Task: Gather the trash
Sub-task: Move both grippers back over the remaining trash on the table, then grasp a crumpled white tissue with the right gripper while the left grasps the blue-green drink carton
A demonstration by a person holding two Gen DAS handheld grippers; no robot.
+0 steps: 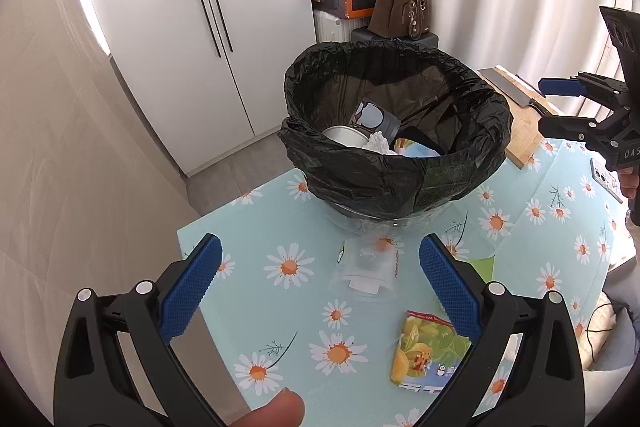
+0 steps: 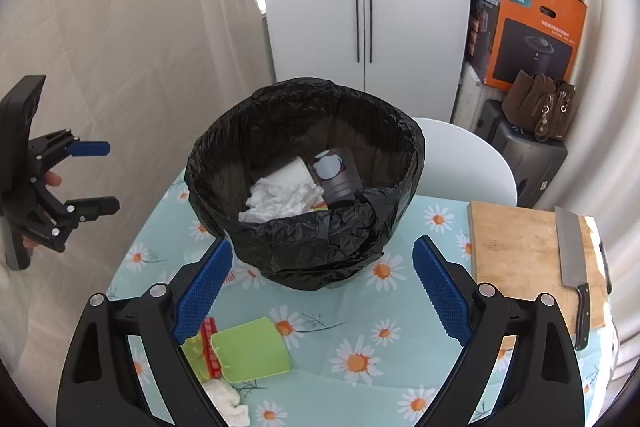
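Left wrist view: left gripper [image 1: 320, 287] spread wide, nothing between the pads. Clear plastic cup [image 1: 366, 269] on its side just short of the lined bin [image 1: 396, 163]; light, thin-walled, probably slippery and easily crushed, so pinch gently across the rim. Juice carton [image 1: 430, 353] nearer, flat; take by the edges.

Right wrist view: right gripper [image 2: 322, 291] apart, empty. Green wrapper [image 2: 250, 349] and white tissue [image 2: 228, 397] on the tablecloth [image 2: 400, 339]; soft, light; pinch mid-body.
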